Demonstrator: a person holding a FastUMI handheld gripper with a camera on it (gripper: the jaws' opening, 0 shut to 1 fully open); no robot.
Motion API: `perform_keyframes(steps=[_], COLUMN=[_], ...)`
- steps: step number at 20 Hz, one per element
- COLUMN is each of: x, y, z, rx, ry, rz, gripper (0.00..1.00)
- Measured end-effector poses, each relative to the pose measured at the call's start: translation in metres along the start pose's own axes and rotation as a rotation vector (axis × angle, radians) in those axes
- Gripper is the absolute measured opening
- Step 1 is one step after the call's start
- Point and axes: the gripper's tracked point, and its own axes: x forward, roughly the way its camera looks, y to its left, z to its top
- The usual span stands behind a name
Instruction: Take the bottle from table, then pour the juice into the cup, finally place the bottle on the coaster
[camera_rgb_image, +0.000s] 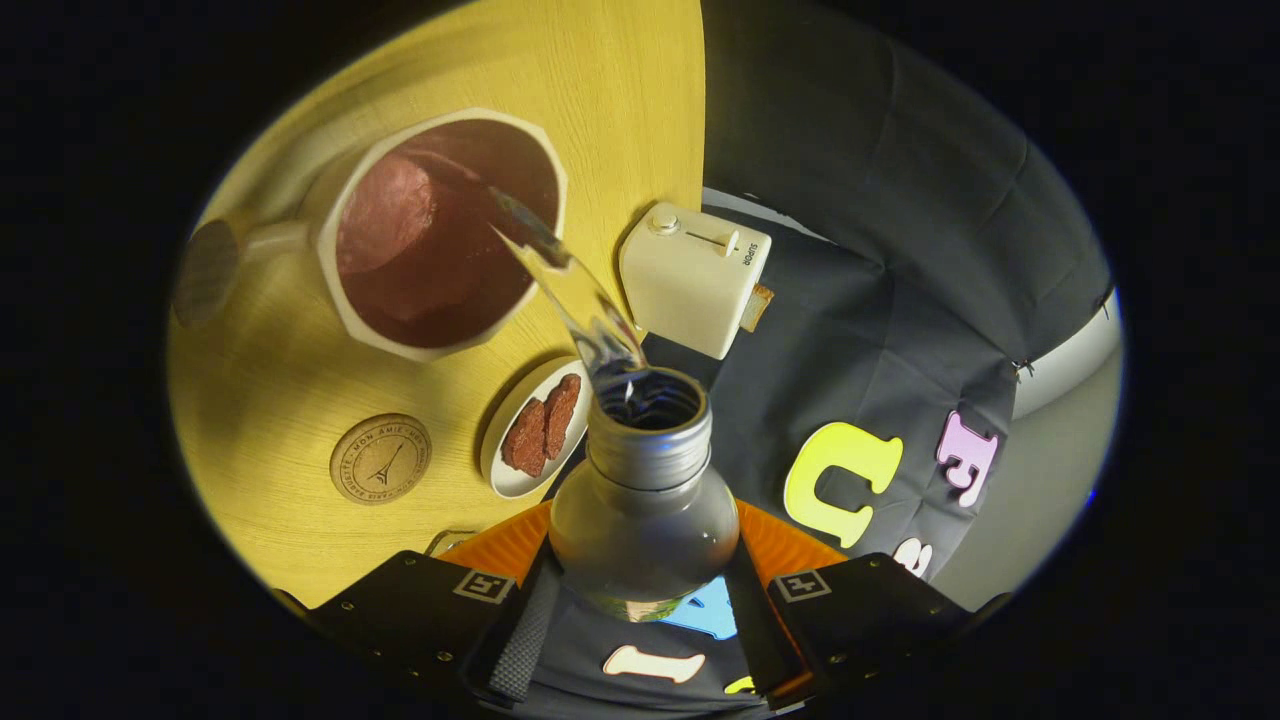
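Note:
My gripper (643, 570) is shut on a clear bottle (645, 500), both fingers pressing its sides, and the open neck points forward. The bottle is tipped over, and a clear stream of liquid (565, 285) runs from its mouth into the white cup (440, 235) beyond the fingers. The cup has a dark reddish inside and a wooden handle on its far side. A round wooden coaster (381, 458) lies flat on the yellow wooden table (560, 80), nearer to the fingers than the cup.
A small white plate (505, 470) with two brown slices sits between the coaster and the bottle neck. A cream toaster (693, 275) with a slice in it stands at the table's edge, close to the cup. Beyond the edge hangs the dark booth cloth.

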Motion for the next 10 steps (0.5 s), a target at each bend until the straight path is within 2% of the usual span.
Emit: perform_keyframes(steps=[10], x=[0.0035], y=[-0.0103], z=[-0.001], rx=[-0.053], ry=[-0.023], rz=[-0.019], gripper=[0.79])
